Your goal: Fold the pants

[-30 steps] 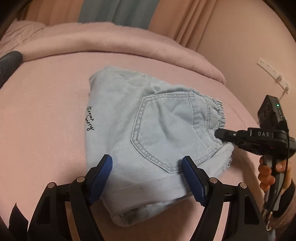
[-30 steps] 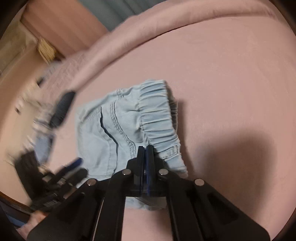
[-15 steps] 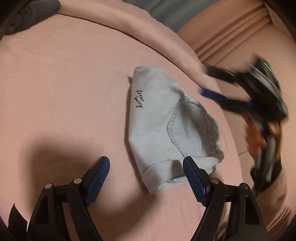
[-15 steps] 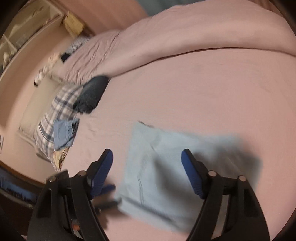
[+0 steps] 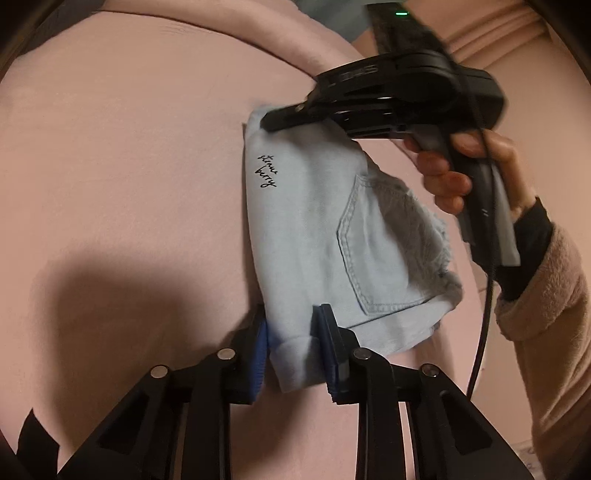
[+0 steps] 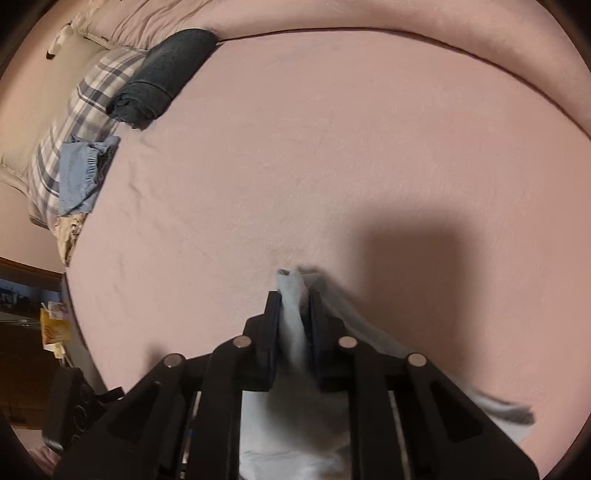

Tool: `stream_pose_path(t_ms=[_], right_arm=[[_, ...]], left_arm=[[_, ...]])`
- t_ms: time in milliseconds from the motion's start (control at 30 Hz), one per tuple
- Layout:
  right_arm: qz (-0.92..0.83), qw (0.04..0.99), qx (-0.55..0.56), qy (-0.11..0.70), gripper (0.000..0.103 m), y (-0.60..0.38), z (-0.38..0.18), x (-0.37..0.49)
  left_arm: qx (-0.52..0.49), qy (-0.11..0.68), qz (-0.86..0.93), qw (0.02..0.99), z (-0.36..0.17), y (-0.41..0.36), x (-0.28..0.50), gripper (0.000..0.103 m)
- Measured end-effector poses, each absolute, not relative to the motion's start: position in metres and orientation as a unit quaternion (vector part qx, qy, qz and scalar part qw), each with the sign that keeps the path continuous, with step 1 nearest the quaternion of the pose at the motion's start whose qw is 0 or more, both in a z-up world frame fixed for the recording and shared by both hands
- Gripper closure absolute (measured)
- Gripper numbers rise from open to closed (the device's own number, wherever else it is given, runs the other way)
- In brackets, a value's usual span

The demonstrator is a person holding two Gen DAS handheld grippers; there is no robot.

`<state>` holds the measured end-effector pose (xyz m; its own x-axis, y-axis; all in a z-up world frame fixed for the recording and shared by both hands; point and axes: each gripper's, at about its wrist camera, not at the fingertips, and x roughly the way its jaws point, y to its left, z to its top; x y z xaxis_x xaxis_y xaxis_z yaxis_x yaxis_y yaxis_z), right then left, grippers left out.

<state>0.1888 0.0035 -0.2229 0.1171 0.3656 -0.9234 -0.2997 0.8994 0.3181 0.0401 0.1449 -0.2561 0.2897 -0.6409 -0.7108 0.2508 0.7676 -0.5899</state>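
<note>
Light blue denim pants (image 5: 314,229), folded into a small packet with a back pocket and black script on top, lie on the pink bed sheet (image 5: 129,184). My left gripper (image 5: 291,343) is closing on the packet's near corner, and its blue pads touch the fabric on both sides. My right gripper (image 5: 267,123), held by a hand (image 5: 443,177), reaches over the packet to its far corner. In the right wrist view its jaws (image 6: 293,310) are closing too, with a ridge of the pale denim (image 6: 295,325) pinched between the pads.
A dark folded garment (image 6: 162,81), a plaid pillow (image 6: 85,107) and a blue denim piece (image 6: 79,173) lie at the bed's far left. A pink duvet (image 6: 480,22) bunches along the back. A fuzzy pink sleeve (image 5: 546,314) crosses on the right.
The right gripper let go of the waistband, swung across open to the far corner and closed on it. The left gripper, open before, slid to the near corner and closed on the fabric.
</note>
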Motion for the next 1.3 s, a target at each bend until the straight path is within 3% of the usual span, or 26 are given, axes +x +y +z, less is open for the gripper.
stream_pose_path(t_ms=[133, 233, 267, 500, 533, 600, 667, 833, 1067, 1200, 1300], right_arm=[[0.196, 0.745, 0.016, 0.637, 0.089, 0.009, -0.25, 0.195], [0.166, 0.755, 0.11, 0.624, 0.079, -0.012, -0.249, 0.204], [0.148, 0.768, 0.122, 0.611, 0.074, -0.02, -0.243, 0.204], [0.166, 0.847, 0.121, 0.491, 0.072, -0.059, -0.157, 0.134], [0.165, 0.852, 0.117, 0.483, 0.069, -0.064, -0.15, 0.117], [0.147, 0.86, 0.104, 0.477, 0.066, -0.076, -0.145, 0.084], [0.127, 0.867, 0.09, 0.472, 0.065, -0.089, -0.146, 0.054], [0.069, 0.883, 0.038, 0.463, 0.056, -0.114, -0.161, 0.0], [0.063, 0.896, 0.048, 0.437, 0.058, -0.128, -0.175, -0.031], [0.048, 0.887, 0.048, 0.457, 0.06, -0.121, -0.204, -0.037], [0.049, 0.891, 0.056, 0.447, 0.06, -0.121, -0.213, -0.037]], left_arm=[[-0.167, 0.514, -0.274, 0.795, -0.261, 0.139, 0.035, 0.077], [-0.161, 0.517, -0.275, 0.794, -0.256, 0.141, 0.026, 0.075], [-0.16, 0.516, -0.274, 0.795, -0.253, 0.143, 0.024, 0.075], [-0.083, 0.453, -0.227, 0.858, -0.199, 0.146, 0.011, 0.071], [-0.068, 0.439, -0.222, 0.868, -0.189, 0.14, 0.01, 0.068], [-0.047, 0.417, -0.216, 0.881, -0.178, 0.139, 0.014, 0.034], [-0.034, 0.402, -0.214, 0.89, -0.172, 0.138, 0.011, 0.016], [0.009, 0.39, -0.216, 0.895, -0.171, 0.106, 0.016, 0.015], [0.055, 0.387, -0.218, 0.895, -0.185, 0.066, 0.023, 0.015], [0.087, 0.446, -0.189, 0.871, -0.224, 0.065, 0.04, 0.015], [0.053, 0.463, -0.197, 0.863, -0.237, 0.079, 0.047, 0.012]])
